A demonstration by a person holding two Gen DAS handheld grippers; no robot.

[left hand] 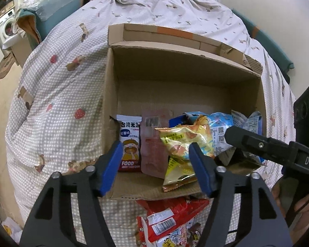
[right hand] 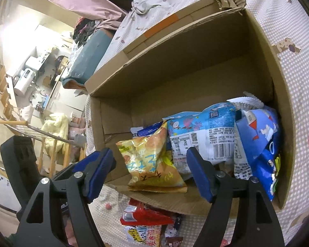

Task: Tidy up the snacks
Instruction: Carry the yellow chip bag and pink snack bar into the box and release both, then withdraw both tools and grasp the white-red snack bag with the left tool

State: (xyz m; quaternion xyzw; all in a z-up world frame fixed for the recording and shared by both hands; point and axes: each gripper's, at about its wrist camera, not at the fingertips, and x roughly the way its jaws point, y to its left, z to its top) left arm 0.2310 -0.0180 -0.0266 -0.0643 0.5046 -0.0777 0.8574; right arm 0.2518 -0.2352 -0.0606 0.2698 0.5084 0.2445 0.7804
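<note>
An open cardboard box point(left hand: 111, 86) lies on the bed and holds several snack packs: a rice-cracker pack point(left hand: 129, 144), a pink pouch point(left hand: 152, 144), a yellow bag point(left hand: 181, 142) and light-blue bags point(left hand: 220, 127). My left gripper point(left hand: 154, 168) is open and empty above the box's near edge. My right gripper point(right hand: 149, 173) is open and empty, hovering over the yellow bag point(right hand: 150, 160); its black body point(left hand: 257, 144) shows in the left wrist view. The box point(right hand: 195, 47) also holds a light-blue bag point(right hand: 204, 135) and a dark-blue bag point(right hand: 263, 144).
More loose snacks, a red pack point(left hand: 171, 216) among them, lie on the checked bedspread point(left hand: 61, 107) in front of the box; they also show in the right wrist view point(right hand: 146, 216). A teal cushion point(left hand: 53, 12) lies at the bed's left. The room beyond is cluttered.
</note>
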